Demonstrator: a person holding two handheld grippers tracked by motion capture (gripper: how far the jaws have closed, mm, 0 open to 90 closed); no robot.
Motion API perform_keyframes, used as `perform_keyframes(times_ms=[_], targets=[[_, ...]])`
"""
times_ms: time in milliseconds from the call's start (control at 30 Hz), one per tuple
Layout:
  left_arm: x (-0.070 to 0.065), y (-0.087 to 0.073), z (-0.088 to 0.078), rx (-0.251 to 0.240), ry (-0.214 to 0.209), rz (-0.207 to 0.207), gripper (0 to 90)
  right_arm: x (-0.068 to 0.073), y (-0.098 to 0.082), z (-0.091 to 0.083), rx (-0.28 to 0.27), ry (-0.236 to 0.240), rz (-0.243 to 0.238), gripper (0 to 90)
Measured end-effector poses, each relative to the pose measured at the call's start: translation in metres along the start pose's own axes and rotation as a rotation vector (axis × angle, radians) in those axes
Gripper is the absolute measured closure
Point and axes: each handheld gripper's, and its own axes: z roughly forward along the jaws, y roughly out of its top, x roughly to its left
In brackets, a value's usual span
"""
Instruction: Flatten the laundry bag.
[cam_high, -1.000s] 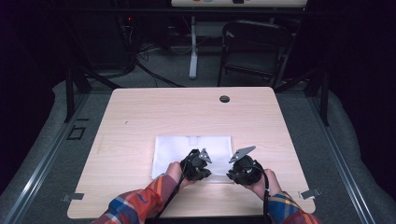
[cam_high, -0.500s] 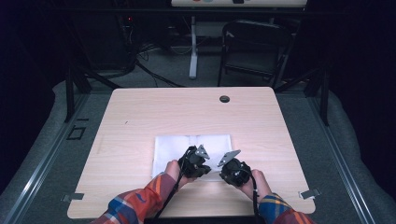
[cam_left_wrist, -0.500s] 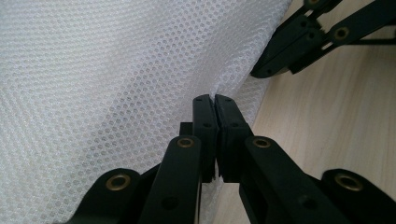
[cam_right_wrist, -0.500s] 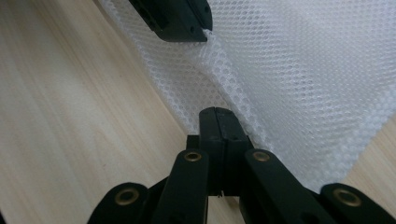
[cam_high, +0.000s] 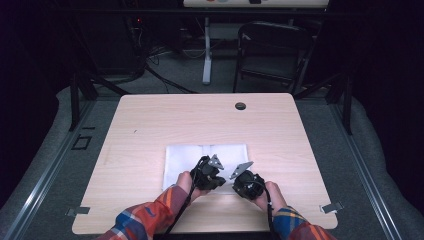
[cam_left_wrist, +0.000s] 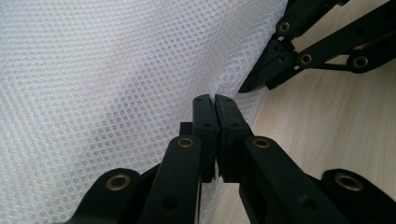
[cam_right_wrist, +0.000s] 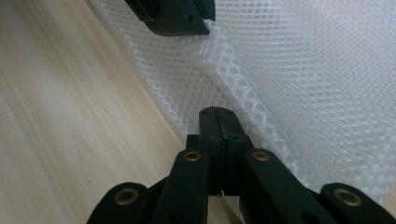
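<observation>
High view frames are showing a white mesh cloth (cam_high: 190, 160) lying flat on a light wooden table (cam_high: 150, 120), on the half of the table nearer the person, with a small dark hole (cam_high: 240, 106) sitting in the tabletop well beyond the cloth's far edge. Both hands are resting at the cloth's near edge: the left gripper (cam_high: 210, 176) is sitting over the near part of the cloth, and the right gripper (cam_high: 245, 181) is sitting just beside it, at the cloth's near right corner. Plaid sleeves (cam_high: 145, 222) are coming in from the table's near edge, below the cloth. Seen from the left gripper view, the left gripper (cam_left_wrist: 215, 100) is holding its jaws pressed together on the cloth's edge (cam_left_wrist: 140, 93), where the mesh is puckering into a small fold at the tips; the right gripper (cam_left_wrist: 254, 86) is reaching the same edge just beside it. Seen from the right gripper view, the right gripper (cam_right_wrist: 215, 112) is holding its jaws together too, clamped on the cloth's border (cam_right_wrist: 289, 70), with bare table (cam_right_wrist: 70, 116) lying on the side away from the cloth, and the left gripper (cam_right_wrist: 205, 25) is pinching a raised ridge of mesh farther along that border.
</observation>
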Motion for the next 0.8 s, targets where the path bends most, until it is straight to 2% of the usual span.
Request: perform_keyframes(times_ms=[267, 467, 567, 733, 800], targets=[[-0.0004, -0.0008, 0.0022, 0.008, -0.017, -0.027, 87.7, 0.0006, -0.0013, -0.0011, 0.004, -0.004, 0.001, 90.0], [-0.0028, -0.0012, 0.0036, 0.020, -0.037, -0.030, 87.8, 0.0003, -0.0017, -0.0023, 0.020, 0.032, 0.001, 90.0], [-0.0041, -0.0009, 0.0028, 0.027, -0.034, -0.031, 87.8, 0.0007, -0.0023, -0.0030, 0.024, 0.036, -0.004, 90.0], [-0.0034, -0.0007, 0.0025, 0.013, -0.035, -0.056, 87.5, -0.0019, -0.0039, -0.0034, 0.016, 0.047, -0.004, 90.0], [-0.0014, -0.0005, 0.0017, 0.028, -0.033, -0.047, 87.4, -0.0018, -0.0040, -0.0031, 0.014, 0.052, -0.002, 90.0]])
